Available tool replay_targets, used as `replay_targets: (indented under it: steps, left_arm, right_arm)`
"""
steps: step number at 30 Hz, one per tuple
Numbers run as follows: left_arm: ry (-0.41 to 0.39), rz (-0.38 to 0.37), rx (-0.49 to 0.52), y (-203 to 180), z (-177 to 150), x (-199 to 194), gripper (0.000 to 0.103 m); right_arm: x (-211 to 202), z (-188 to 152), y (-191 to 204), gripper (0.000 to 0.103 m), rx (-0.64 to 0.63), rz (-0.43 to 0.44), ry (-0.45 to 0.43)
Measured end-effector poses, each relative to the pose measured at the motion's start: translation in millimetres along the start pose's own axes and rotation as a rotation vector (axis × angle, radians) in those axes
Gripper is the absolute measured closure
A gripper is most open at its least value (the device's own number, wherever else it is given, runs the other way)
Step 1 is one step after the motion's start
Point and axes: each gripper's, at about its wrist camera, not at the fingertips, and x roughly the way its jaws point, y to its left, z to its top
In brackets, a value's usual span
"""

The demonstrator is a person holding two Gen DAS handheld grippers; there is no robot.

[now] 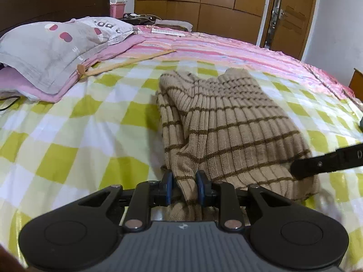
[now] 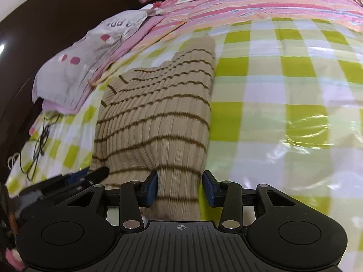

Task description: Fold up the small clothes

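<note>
on a bed with a green-checked sheet [image 1: 68, 122] lies a striped beige sweater [image 1: 231, 122]. left gripper [image 1: 185, 187] pinches its near edge; right gripper [image 2: 180, 187] straddles the hem, one pad apart. wooden wardrobe [image 1: 204, 2] behind.

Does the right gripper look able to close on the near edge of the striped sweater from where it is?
Probably yes: the sweater edge already sits between the right gripper pads, unblocked.
</note>
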Motion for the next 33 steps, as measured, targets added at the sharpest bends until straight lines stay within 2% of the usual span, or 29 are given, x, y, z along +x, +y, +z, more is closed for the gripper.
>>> replay_targets:
  steps: [5,8,10,13,15,18,22,24,29,33]
  left_arm:
    - [-0.111,0.031,0.031,-2.2,29.4,-19.4,0.072]
    - [-0.16,0.041,0.076,-9.6,55.0,-8.2,0.072]
    - [-0.155,0.022,0.07,-12.3,70.1,6.8,0.072]
    - [-0.121,0.084,0.089,-13.8,84.0,39.9,0.072]
    - [-0.072,0.139,0.098,-8.2,83.9,59.6,0.072]
    - [-0.054,0.182,0.114,-1.5,73.7,67.3,0.072]
    - [-0.041,0.203,0.114,1.8,67.1,67.7,0.072]
    - [-0.036,0.206,0.104,3.8,66.8,64.1,0.072]
    - [-0.041,0.21,0.101,2.1,63.9,44.3,0.072]
    - [-0.036,0.194,0.098,-2.2,52.8,22.4,0.072]
  right_arm:
    - [-29.8,4.9,6.3,0.059,-0.037,-0.031,-0.1]
    - [-36.1,7.7,14.9,0.059,-0.052,-0.006,-0.137]
    - [-32.6,8.9,22.6,0.059,-0.071,0.009,-0.152]
    - [-16.2,12.0,34.7,0.058,-0.078,0.04,-0.139]
    - [-6.8,10.5,44.5,0.058,-0.101,0.042,-0.135]
    - [3.7,5.8,59.9,0.058,-0.151,0.068,-0.124]
    - [31.3,-2.5,74.3,0.058,-0.199,0.056,-0.058]
    - [41.1,-5.0,74.5,0.058,-0.177,0.055,-0.037]
    - [20.7,-8.4,79.9,0.058,-0.175,0.08,-0.071]
    - [3.5,-9.8,79.2,0.058,-0.164,0.063,-0.111]
